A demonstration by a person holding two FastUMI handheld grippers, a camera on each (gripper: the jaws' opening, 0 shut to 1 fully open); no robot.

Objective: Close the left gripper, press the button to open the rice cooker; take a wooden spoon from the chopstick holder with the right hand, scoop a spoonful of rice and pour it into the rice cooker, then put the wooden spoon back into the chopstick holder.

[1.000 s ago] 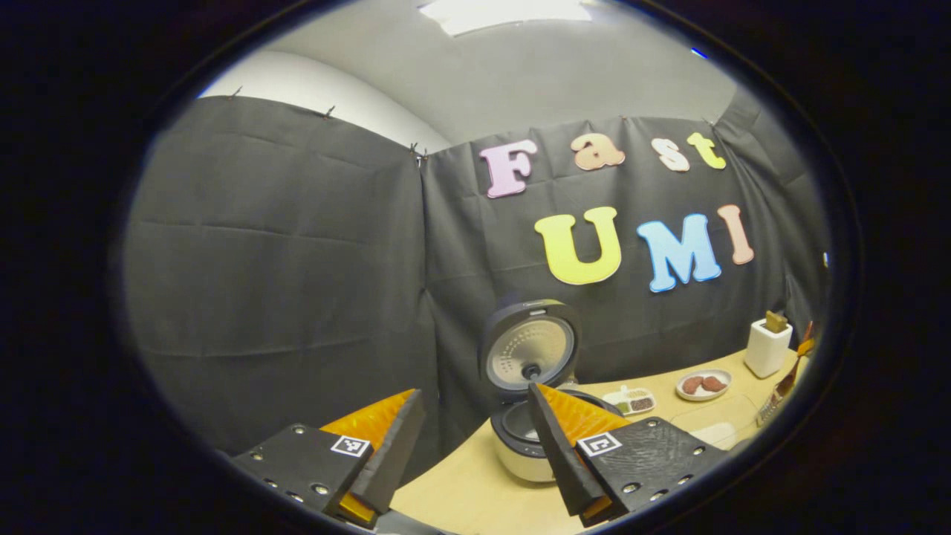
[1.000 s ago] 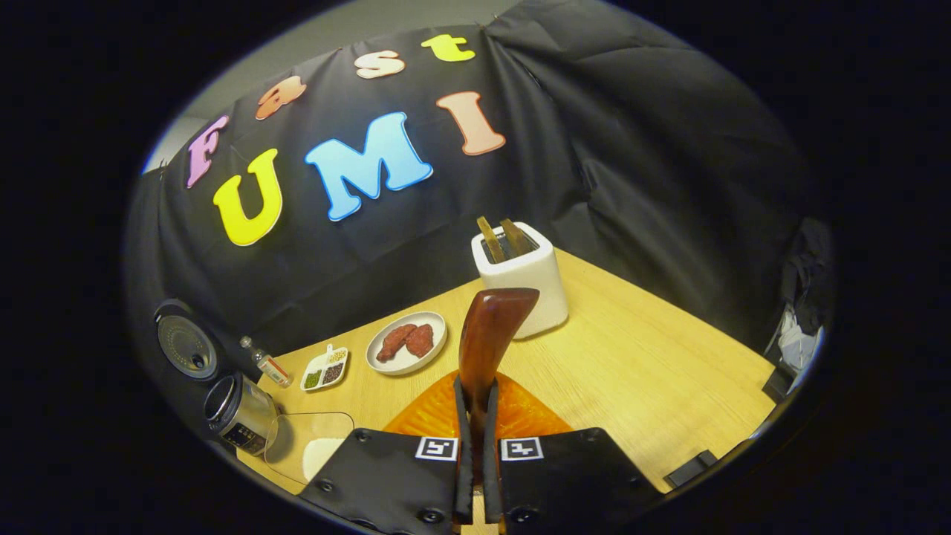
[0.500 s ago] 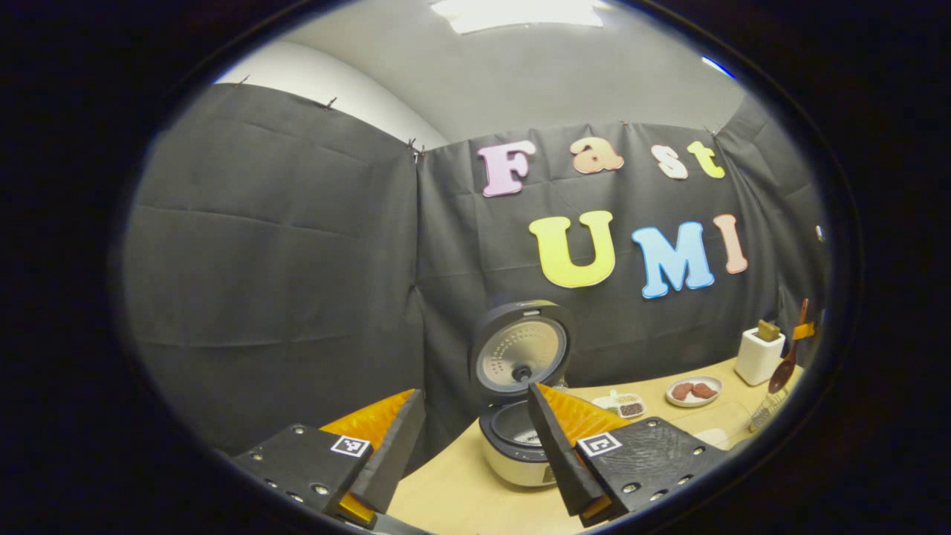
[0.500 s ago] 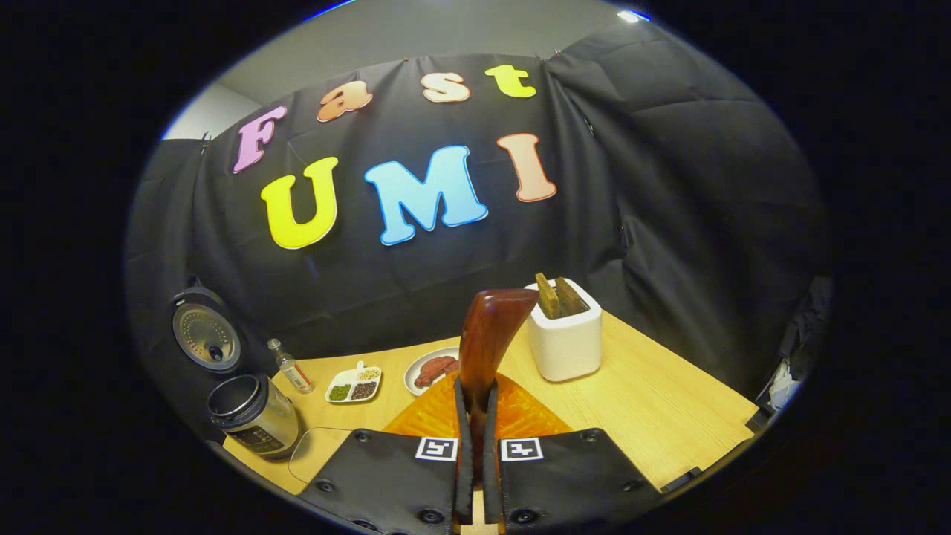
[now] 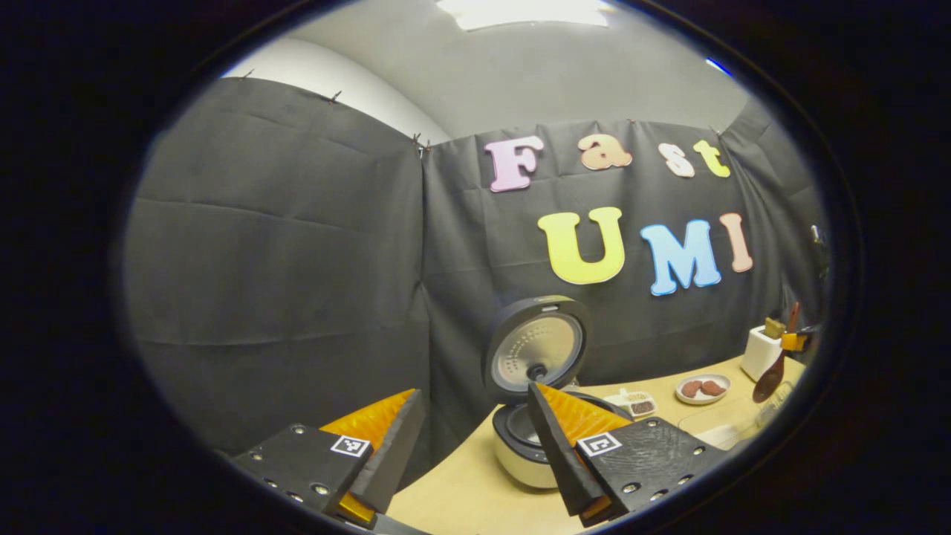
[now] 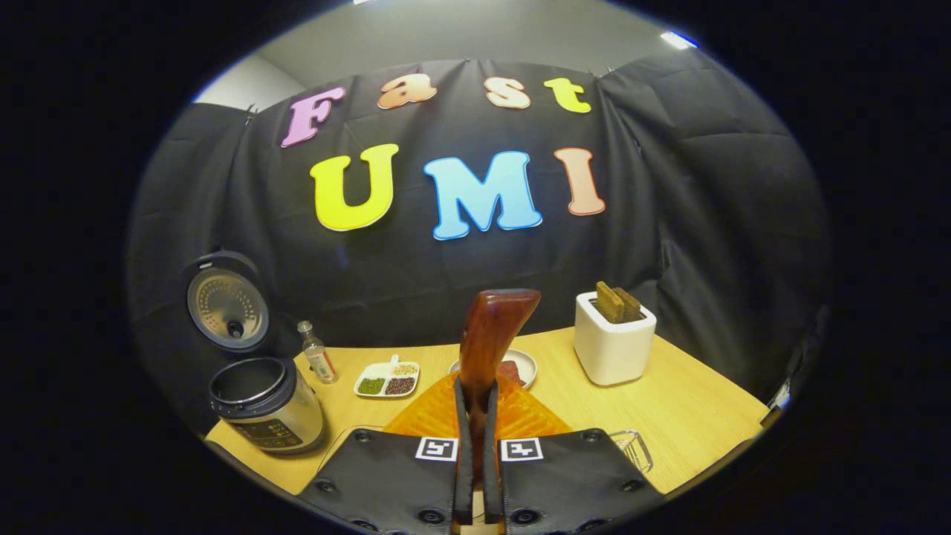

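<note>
The round rice cooker (image 6: 266,405) with a silver body stands at the left end of the light wooden bench (image 6: 691,409), and its lid (image 6: 226,306) is raised upright, so the dark inner pot is open to see; what is inside the pot I cannot tell. Beside it stands a small clear bottle (image 6: 317,362) with a label, and next to that lies a white divided dish (image 6: 386,380) with green, pale and dark grains in separate compartments. A white round plate (image 6: 524,365) with reddish-brown pieces sits partly behind the spoon. Further right stands the white square chopstick holder (image 6: 614,343), and two flat brown wooden pieces stick up from it. A clear container (image 6: 635,446) lies on the bench near the right claw (image 6: 476,446). This claw is closed on the handle of the dark brown wooden spoon (image 6: 490,334), both fingers pressing it, and the handle rises upright in front of the camera, well apart from the holder. In the left gripper view the left claw (image 5: 475,446) is held with its fingers wide apart and grips nothing; the rice cooker (image 5: 531,446) is seen between them, partly behind one finger, and far at the right the spoon (image 5: 769,375) hangs with its bowl downward, near the holder (image 5: 761,351). Black cloth walls surround the bench, and above them is a grey ceiling with a bright light panel (image 5: 524,11).
</note>
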